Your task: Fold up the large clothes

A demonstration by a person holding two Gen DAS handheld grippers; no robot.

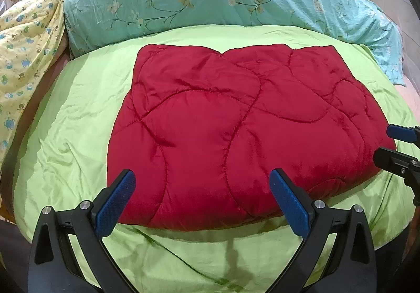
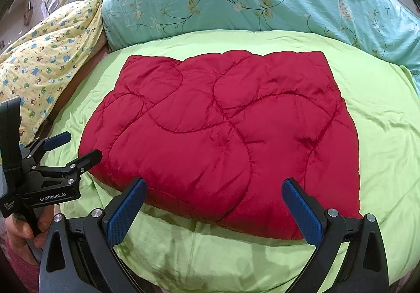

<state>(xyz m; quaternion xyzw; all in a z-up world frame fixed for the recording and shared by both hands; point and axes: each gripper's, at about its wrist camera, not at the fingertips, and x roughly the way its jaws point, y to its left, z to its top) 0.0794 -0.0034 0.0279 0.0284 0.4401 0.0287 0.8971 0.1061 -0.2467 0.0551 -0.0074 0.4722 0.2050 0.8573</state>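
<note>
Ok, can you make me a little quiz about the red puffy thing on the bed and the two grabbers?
1. True or false: the red quilted garment lies folded flat on the green sheet.
2. Which is right about the left gripper and right gripper? A) both have open jaws and hold nothing; B) both are clamped on the garment; C) one grips the pillow.
3. Fill in: behind the garment lies a teal ______ pillow.

Key: 1 true. 2 A. 3 floral.
</note>
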